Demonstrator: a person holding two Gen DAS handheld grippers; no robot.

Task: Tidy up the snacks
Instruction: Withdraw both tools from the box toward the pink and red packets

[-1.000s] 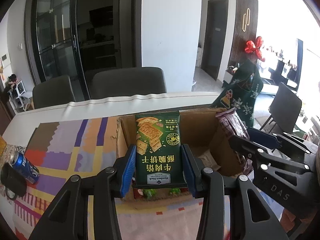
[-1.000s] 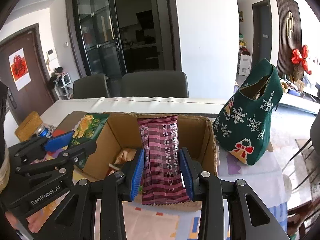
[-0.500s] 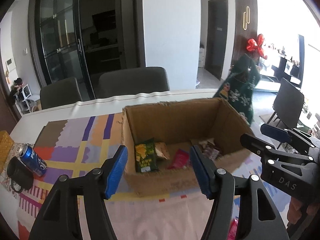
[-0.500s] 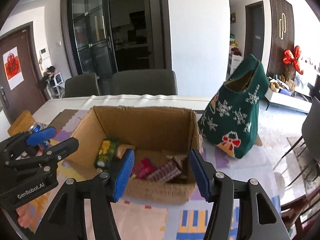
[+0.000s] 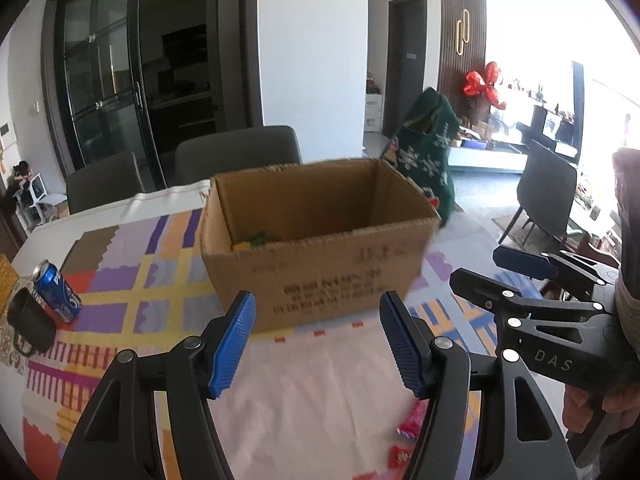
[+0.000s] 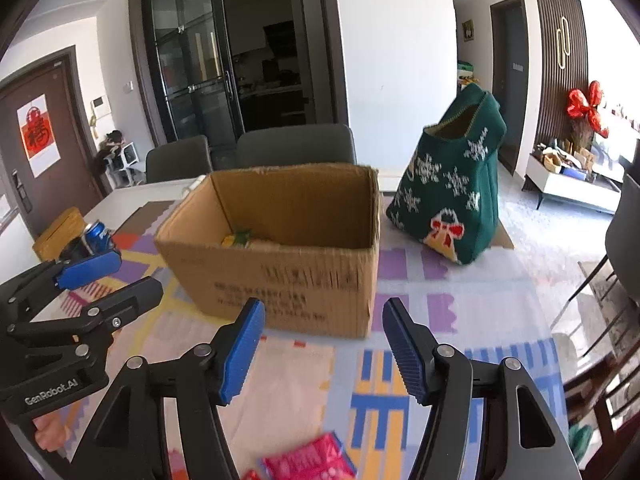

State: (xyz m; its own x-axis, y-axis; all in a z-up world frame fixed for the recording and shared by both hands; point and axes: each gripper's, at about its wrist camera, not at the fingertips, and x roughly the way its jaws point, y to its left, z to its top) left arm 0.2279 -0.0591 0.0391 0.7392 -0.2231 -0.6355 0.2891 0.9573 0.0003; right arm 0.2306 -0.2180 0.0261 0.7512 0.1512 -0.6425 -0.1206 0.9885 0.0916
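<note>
I read "GenRobot.AI" on the body of the left hand-held gripper (image 6: 100, 276) and "DAS" on the right hand-held gripper (image 5: 516, 276). The print on the near wall of the cardboard box (image 5: 320, 276) is too blurred to read. A blue Pepsi can (image 5: 56, 291) stands left of the box, next to a dark mug (image 5: 30, 322).

Both hand-held grippers hover in front of the box, jaws spread wide apart and holding nothing. Neither touches the box.

Snack packets (image 6: 244, 239) lie inside the box, with only yellow and green tops showing above its near wall. A pink snack packet (image 6: 308, 460) lies on the tabletop (image 5: 312, 400) in front of the box, below the right hand-held gripper. Small red wrappers (image 5: 408, 436) lie nearby.

A green knitted bag (image 6: 452, 192) with snowflakes stands right of the box. Two dark chairs (image 6: 296, 148) stand behind it.
</note>
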